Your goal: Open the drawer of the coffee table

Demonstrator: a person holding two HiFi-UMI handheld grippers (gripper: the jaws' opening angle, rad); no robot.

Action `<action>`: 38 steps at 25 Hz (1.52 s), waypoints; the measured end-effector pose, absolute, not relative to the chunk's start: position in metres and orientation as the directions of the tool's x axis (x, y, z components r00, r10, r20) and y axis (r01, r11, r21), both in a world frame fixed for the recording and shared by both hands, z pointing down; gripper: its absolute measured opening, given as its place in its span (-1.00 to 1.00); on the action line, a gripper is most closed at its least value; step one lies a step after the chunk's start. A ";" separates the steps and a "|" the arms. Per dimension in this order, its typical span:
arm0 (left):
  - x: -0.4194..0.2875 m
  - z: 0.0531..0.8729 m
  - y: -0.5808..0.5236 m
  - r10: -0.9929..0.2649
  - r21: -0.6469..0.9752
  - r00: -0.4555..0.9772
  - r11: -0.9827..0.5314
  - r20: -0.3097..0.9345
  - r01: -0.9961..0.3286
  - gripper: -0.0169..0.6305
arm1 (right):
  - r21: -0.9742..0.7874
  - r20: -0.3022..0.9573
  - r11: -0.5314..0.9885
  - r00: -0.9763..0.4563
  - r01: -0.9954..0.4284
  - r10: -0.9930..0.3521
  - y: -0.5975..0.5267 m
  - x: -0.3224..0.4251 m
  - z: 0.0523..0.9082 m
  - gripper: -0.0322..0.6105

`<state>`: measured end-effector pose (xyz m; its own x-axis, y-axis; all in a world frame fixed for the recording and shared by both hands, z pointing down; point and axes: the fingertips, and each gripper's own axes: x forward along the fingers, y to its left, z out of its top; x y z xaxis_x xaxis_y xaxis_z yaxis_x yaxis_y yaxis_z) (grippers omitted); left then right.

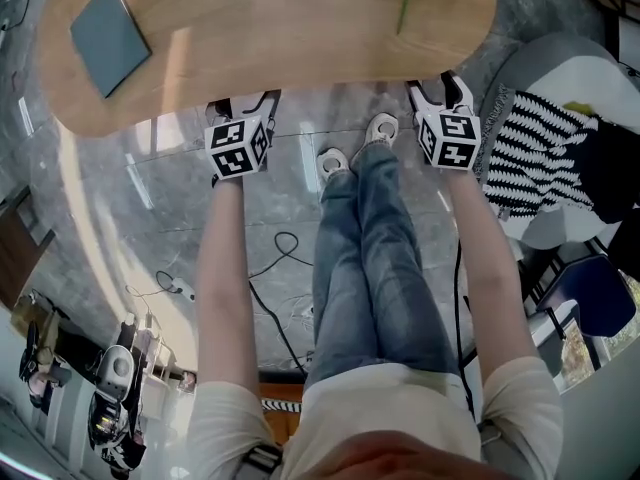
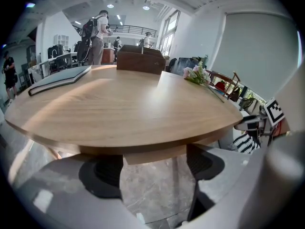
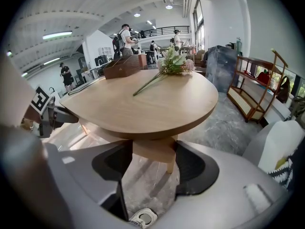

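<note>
An oval wooden coffee table point(image 1: 270, 28) fills the top of the head view. Both grippers are at its near edge. My left gripper point(image 1: 243, 101) points under the tabletop, its jaws wide apart. In the left gripper view the left gripper point(image 2: 152, 168) has a light wooden drawer front point(image 2: 152, 152) just beyond its dark pads point(image 2: 102, 173). My right gripper point(image 1: 440, 88) is also open. In the right gripper view the right gripper point(image 3: 150, 163) frames a wooden block point(image 3: 153, 149) under the tabletop. Neither gripper presses on the wood.
A grey-blue book point(image 1: 110, 38) lies at the table's left end and a flower stem point(image 1: 408, 3) at its right. A brown box point(image 2: 140, 61) stands at the far side. The person's legs and shoes point(image 1: 360, 148) are between the grippers. A striped cushion point(image 1: 545, 153) is on a seat to the right. Cables point(image 1: 270, 268) cross the floor.
</note>
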<state>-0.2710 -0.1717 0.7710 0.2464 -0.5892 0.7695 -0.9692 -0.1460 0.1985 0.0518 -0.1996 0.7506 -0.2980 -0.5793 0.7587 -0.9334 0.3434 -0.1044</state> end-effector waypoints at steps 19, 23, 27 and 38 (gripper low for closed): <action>-0.268 0.772 -0.136 -0.565 0.206 0.234 -0.114 0.791 -0.972 0.34 | -0.100 0.774 0.331 -0.282 -0.938 -0.566 -0.166 0.056 0.751 -0.05; -0.266 0.771 -0.122 -0.560 0.209 0.236 -0.112 0.795 -0.971 0.34 | -0.102 0.779 0.329 -0.281 -0.939 -0.560 -0.153 0.058 0.751 -0.05; -0.265 0.772 -0.109 -0.553 0.211 0.237 -0.111 0.799 -0.971 0.34 | -0.103 0.784 0.326 -0.279 -0.940 -0.555 -0.139 0.059 0.751 -0.05; -0.264 0.772 -0.076 -0.541 0.222 0.236 -0.092 0.807 -0.971 0.31 | -0.106 0.798 0.329 -0.277 -0.938 -0.535 -0.108 0.061 0.751 -0.05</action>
<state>-0.2637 -0.0759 0.7718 0.2358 -0.5408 0.8074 -0.9708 -0.0925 0.2215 0.0607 -0.1085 0.7515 -0.2772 -0.5347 0.7983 -0.9385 0.3289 -0.1056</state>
